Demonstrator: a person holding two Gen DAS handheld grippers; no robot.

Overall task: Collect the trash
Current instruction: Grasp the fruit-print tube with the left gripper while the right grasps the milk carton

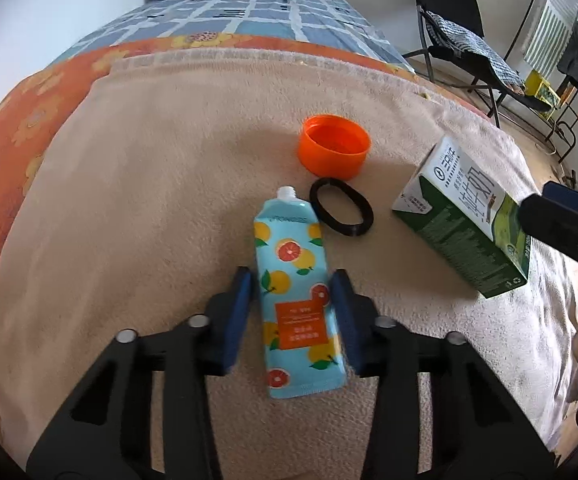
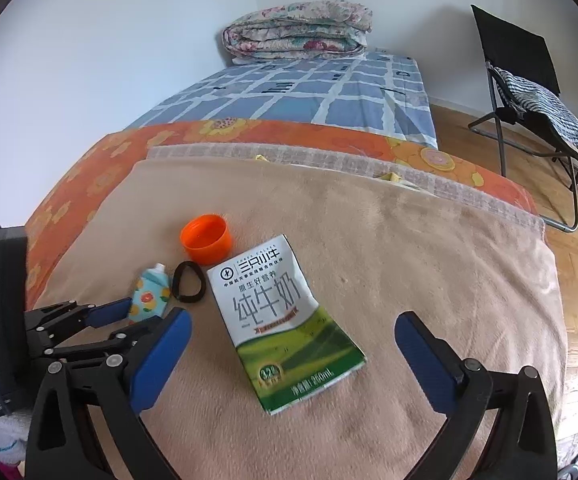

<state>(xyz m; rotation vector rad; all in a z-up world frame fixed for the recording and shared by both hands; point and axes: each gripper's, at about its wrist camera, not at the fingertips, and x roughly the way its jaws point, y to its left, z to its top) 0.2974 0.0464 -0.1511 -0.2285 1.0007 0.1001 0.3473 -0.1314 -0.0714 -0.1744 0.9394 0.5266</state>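
Beige blanket (image 2: pixel 369 240) over the bed, trash spread mid-frame.
My L gripper (image 1: pixel 293 312) straddled the fruit-print tube (image 1: pixel 295 292), pads close on both sides; contact I couldn't tell. My R gripper (image 2: pixel 293 356) gaped fully wide round the milk carton (image 2: pixel 285 320), not touching. Orange cap (image 1: pixel 333 147) & black ring (image 1: pixel 341 207) lay centre, above the tube.

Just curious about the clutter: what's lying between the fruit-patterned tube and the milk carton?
A black hair tie lies on the blanket between the tube and the carton, apart from the carton. Both views show it.
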